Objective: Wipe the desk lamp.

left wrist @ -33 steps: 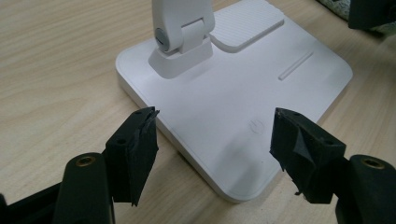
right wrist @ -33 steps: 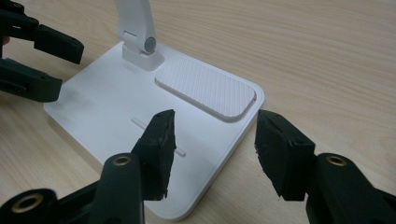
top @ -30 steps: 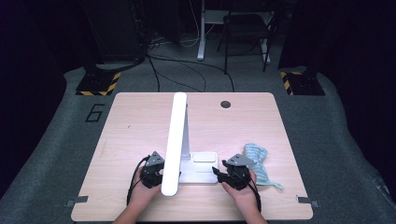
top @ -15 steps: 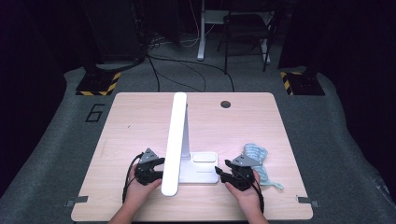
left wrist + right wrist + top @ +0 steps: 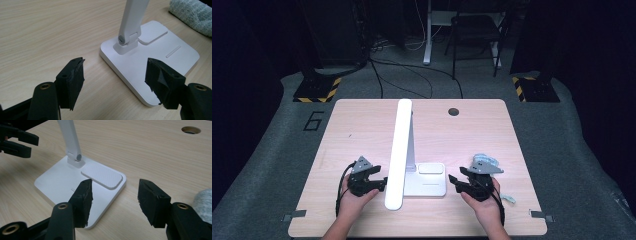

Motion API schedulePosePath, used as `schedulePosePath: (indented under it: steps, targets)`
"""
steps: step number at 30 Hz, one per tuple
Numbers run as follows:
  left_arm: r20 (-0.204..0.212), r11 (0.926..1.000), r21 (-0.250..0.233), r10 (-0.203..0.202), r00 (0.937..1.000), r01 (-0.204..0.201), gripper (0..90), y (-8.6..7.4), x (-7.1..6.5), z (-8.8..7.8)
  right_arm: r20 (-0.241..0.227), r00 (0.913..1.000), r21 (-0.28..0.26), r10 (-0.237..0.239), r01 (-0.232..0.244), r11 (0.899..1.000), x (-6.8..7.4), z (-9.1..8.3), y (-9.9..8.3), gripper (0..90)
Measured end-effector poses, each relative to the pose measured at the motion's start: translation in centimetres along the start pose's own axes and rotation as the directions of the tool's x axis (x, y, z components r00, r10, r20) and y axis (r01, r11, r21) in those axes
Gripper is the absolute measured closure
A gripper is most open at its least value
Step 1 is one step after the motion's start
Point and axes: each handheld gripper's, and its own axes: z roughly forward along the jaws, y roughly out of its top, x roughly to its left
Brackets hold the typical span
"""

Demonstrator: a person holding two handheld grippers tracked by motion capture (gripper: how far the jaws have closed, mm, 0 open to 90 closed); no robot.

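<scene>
my left gripper (image 5: 379, 182) and right gripper (image 5: 455, 181) flank the lamp base (image 5: 427, 184) at the table's (image 5: 362, 125) near edge, jaws apart, nothing gripped (no contact yet). the grasp is all left to do. right gripper view shows the base's ribbed pad (image 5: 102, 176); high view shows the lamp head (image 5: 399, 150) running toward the far side.

Cloth (image 5: 486, 161) mostly hidden behind right claw (image 5: 455, 182); cut off in gripper views.
</scene>
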Motion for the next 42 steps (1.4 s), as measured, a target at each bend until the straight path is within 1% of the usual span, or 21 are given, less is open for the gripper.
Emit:
schedulePosePath:
  steps: [6,7,9,11,14,17,18,19,20,22,24,25,26,29,30,32,33,35,38,40,42]
  targets:
    - [-0.008,0.9992,-0.011,-0.038,0.9993,0.038,31.4,0.0,0.6,-0.5,0.029,0.9988,-0.015,0.039,-0.039,0.999,-1.3,-1.1,-0.6,45.3]
    - [-0.012,0.9989,-0.016,-0.045,0.9989,0.044,31.4,0.0,0.6,-0.6,0.037,0.9985,-0.017,0.039,-0.038,0.999,-1.6,-1.3,-0.6,45.3]
    - [-0.013,0.9988,-0.017,-0.046,0.9989,0.046,31.4,0.0,0.9,-0.7,0.052,0.9977,-0.021,0.044,-0.043,0.999,-1.9,-1.5,-0.7,45.3]
    - [-0.017,0.9986,-0.018,-0.050,0.9986,0.049,31.4,0.0,1.1,-0.8,0.079,0.9961,-0.023,0.040,-0.038,0.999,-2.2,-1.6,-0.9,45.3]
    - [-0.014,0.9980,-0.017,-0.061,0.9980,0.061,31.6,-0.1,1.5,-0.9,0.113,0.9913,-0.052,0.067,-0.062,0.997,-2.7,-1.7,-1.8,45.7]
    - [-0.019,0.9963,-0.027,-0.082,0.9964,0.082,31.6,-0.3,1.9,-1.0,0.135,0.9871,-0.040,0.086,-0.082,0.996,-3.3,-1.4,-2.5,45.7]
    - [-0.019,0.9964,-0.025,-0.082,0.9965,0.081,31.6,-0.3,2.1,-1.1,0.138,0.9872,-0.032,0.080,-0.077,0.997,-3.5,-1.4,-2.7,45.8]
    - [-0.018,0.9959,-0.024,-0.087,0.9960,0.087,31.7,-0.3,2.2,-1.2,0.139,0.9859,-0.027,0.093,-0.090,0.996,-3.5,-1.4,-2.9,45.8]
    - [-0.024,0.9958,-0.029,-0.088,0.9958,0.087,31.6,-0.3,2.3,-1.2,0.139,0.9862,-0.027,0.091,-0.088,0.996,-3.7,-1.3,-3.0,45.8]
    - [-0.022,0.9946,-0.033,-0.099,0.9948,0.098,31.7,-0.4,2.5,-1.2,0.130,0.9840,-0.037,0.122,-0.118,0.992,-4.1,-1.4,-3.3,45.9]
    - [-0.016,0.9927,-0.037,-0.115,0.9932,0.115,31.8,-0.5,2.7,-1.3,0.125,0.9788,-0.050,0.162,-0.157,0.986,-4.4,-1.4,-3.7,45.9]
    - [-0.010,0.9920,-0.038,-0.121,0.9927,0.120,31.8,-0.5,2.8,-1.3,0.117,0.9779,-0.055,0.173,-0.168,0.984,-4.6,-1.4,-3.8,45.9]
    - [-0.014,0.9915,-0.041,-0.124,0.9922,0.123,31.7,-0.6,2.8,-1.3,0.107,0.9736,-0.057,0.201,-0.196,0.979,-4.7,-1.3,-4.0,45.9]
    - [-0.013,0.9911,-0.039,-0.128,0.9917,0.128,31.8,-0.7,3.0,-1.2,0.096,0.9698,-0.051,0.224,-0.220,0.974,-5.0,-0.9,-4.3,45.9]
    - [-0.018,0.9917,-0.035,-0.124,0.9921,0.124,31.8,-0.8,3.1,-1.1,0.094,0.9698,-0.048,0.225,-0.222,0.974,-5.0,-0.8,-4.4,45.9]
    - [-0.019,0.9916,-0.026,-0.127,0.9917,0.126,31.7,-0.9,3.3,-1.0,0.118,0.9722,-0.040,0.202,-0.199,0.979,-4.8,-0.7,-4.3,45.9]
    - [-0.019,0.9910,-0.021,-0.133,0.9910,0.132,31.7,-1.0,3.3,-0.9,0.127,0.9751,-0.039,0.182,-0.179,0.983,-4.9,-0.6,-4.3,45.9]
    - [-0.021,0.9908,-0.015,-0.135,0.9907,0.134,31.7,-1.1,3.3,-0.8,0.125,0.9739,-0.036,0.190,-0.186,0.982,-4.9,-0.4,-4.3,45.7]
    - [-0.028,0.9926,-0.009,-0.122,0.9922,0.122,31.7,-1.1,3.3,-0.7,0.120,0.9739,-0.027,0.192,-0.190,0.981,-5.0,-0.4,-4.4,45.8]
    - [-0.038,0.9921,-0.023,-0.124,0.9916,0.123,31.7,-1.2,3.3,-0.6,0.120,0.9746,-0.029,0.189,-0.187,0.982,-5.0,-0.4,-4.4,45.7]
    - [-0.039,0.9921,-0.021,-0.125,0.9914,0.124,31.7,-1.2,3.4,-0.5,0.121,0.9733,-0.029,0.195,-0.193,0.981,-4.9,-0.3,-4.5,45.7]
